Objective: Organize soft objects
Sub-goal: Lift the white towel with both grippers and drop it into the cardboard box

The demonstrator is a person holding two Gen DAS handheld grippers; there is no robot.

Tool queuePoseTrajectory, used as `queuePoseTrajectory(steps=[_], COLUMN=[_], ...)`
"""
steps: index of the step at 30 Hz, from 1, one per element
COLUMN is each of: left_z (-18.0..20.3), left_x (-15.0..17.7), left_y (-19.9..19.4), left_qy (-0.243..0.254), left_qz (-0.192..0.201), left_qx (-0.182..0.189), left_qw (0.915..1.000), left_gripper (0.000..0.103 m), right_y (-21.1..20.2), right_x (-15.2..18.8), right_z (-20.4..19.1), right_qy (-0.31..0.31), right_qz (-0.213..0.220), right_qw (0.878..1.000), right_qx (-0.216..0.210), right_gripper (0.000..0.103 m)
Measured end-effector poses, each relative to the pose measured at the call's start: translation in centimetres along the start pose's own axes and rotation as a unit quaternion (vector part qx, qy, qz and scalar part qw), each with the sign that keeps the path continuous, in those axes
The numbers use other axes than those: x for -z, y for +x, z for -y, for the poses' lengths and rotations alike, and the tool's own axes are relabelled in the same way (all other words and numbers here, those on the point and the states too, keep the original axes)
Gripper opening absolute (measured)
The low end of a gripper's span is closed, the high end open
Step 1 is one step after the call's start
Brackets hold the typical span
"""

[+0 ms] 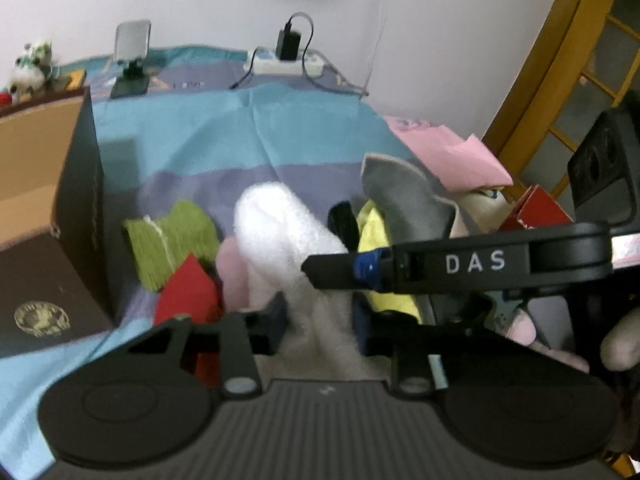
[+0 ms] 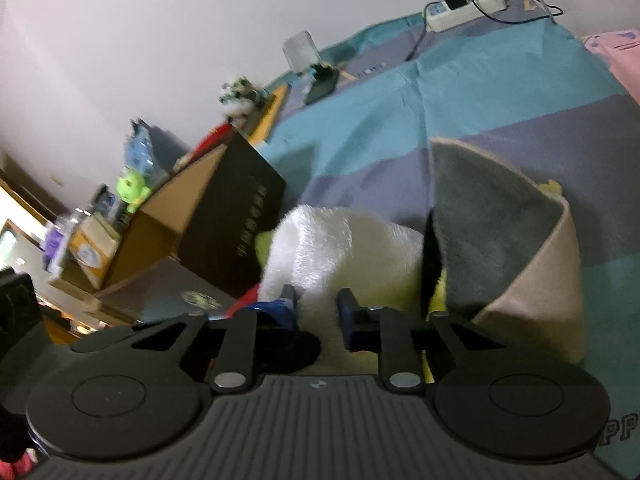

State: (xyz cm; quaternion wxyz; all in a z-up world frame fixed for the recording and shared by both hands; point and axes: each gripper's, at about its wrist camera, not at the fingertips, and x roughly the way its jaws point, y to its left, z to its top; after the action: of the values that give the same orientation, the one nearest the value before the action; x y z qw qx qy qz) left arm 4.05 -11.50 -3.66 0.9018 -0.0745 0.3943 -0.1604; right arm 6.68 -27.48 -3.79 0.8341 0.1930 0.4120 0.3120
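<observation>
A white fluffy cloth [image 1: 276, 232] lies in a heap of soft things on the striped bedspread [image 1: 240, 128]. My left gripper [image 1: 320, 320] is shut on its near end. My right gripper [image 2: 318, 308] is also shut on the white cloth [image 2: 340, 248], and its finger [image 1: 360, 268] reaches in from the right in the left wrist view. Around it lie a green cloth [image 1: 172, 240], a red piece [image 1: 188, 288], a yellow cloth [image 1: 380, 248] and a grey and beige cloth [image 1: 408, 196], which also shows in the right wrist view [image 2: 492, 224].
A dark box [image 1: 60, 220] with a brown inside stands at the left, also in the right wrist view [image 2: 224, 224]. A power strip [image 1: 284, 62] and a phone stand [image 1: 132, 60] sit at the far edge. Pink bedding [image 1: 448, 152] lies at the right.
</observation>
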Motion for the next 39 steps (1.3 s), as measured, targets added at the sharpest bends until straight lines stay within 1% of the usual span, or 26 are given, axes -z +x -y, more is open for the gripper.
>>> queuePoseTrajectory(steps=[3,4,7,9,11,13,16,19,22,24,26,28,30,31,34,36,39], left_z=[0.3,0.3,0.7,0.7,0.6,0.3,-1.0,-3.2,-6.4,-9.1,-11.9,-15.3,-18.5,-20.0,-24.0,-25.7,-28.0], left_x=[-0.2,-0.5,-1.5,-2.5,-3.8,-5.1,-6.9,-8.1,-9.0,-9.1,-8.9,-8.2,-7.1,-7.1,-5.6,-5.0,-4.3], left_y=[-0.8,-1.1,-2.9,-4.6,-6.5,-8.7,-11.7,-14.3,-16.7,-17.9,-18.2,-18.4,-17.4,-17.2,-16.0,-15.1,-14.1], left_qy=[0.008,0.009,0.015,0.021,0.029,0.045,0.069,0.09,0.096,0.094,0.09,0.075,0.053,0.042,0.003,-0.018,-0.046], left_qz=[0.012,0.015,0.043,0.072,0.102,0.139,0.188,0.23,0.256,0.265,0.26,0.241,0.21,0.195,0.138,0.101,0.055], left_qx=[0.0,0.002,0.011,0.016,0.02,0.018,0.002,-0.03,-0.063,-0.083,-0.105,-0.123,-0.135,-0.139,-0.151,-0.157,-0.169], left_qw=[0.9999,0.9998,0.9989,0.9971,0.9941,0.9891,0.9798,0.9685,0.9597,0.9559,0.9557,0.9597,0.967,0.97,0.9789,0.9822,0.9831], left_gripper=[0.018,0.018,0.018,0.018,0.018,0.018,0.018,0.018,0.018,0.018,0.018,0.018,0.018,0.018,0.018,0.018,0.019], right_y=[-1.3,-1.9,-3.4,-4.0,-3.9,-3.2,-1.1,2.6,7.3,10.7,13.4,16.6,19.7,20.7,23.6,25.1,26.7], right_x=[-1.0,-1.5,-2.9,-4.2,-5.5,-6.8,-8.4,-9.3,-9.4,-9.1,-8.4,-7.5,-6.4,-6.1,-4.7,-4.1,-3.5], right_z=[-1.2,-1.8,-3.6,-5.3,-7.3,-9.4,-12.8,-16.1,-18.7,-20.6,-21.9,-22.7,-23.2,-23.3,-24.0,-24.5,-25.1], right_qy=[0.002,-0.004,-0.022,-0.035,-0.062,-0.086,-0.115,-0.136,-0.143,-0.15,-0.149,-0.136,-0.114,-0.106,-0.086,-0.08,-0.062], right_qz=[0.013,0.024,0.064,0.092,0.117,0.138,0.168,0.182,0.173,0.155,0.131,0.094,0.05,0.031,-0.021,-0.047,-0.075], right_qw=[1.0,0.999,0.996,0.992,0.986,0.98,0.969,0.962,0.96,0.963,0.968,0.976,0.983,0.986,0.99,0.991,0.992], right_qx=[-0.023,-0.031,-0.058,-0.083,-0.101,-0.117,-0.139,-0.154,-0.165,-0.16,-0.153,-0.143,-0.132,-0.127,-0.107,-0.094,-0.085], right_gripper=[0.0,0.0,0.0,0.0,0.0,0.0,0.0,0.0,0.0,0.0,0.0,0.0,0.0,0.0,0.0,0.0,0.001])
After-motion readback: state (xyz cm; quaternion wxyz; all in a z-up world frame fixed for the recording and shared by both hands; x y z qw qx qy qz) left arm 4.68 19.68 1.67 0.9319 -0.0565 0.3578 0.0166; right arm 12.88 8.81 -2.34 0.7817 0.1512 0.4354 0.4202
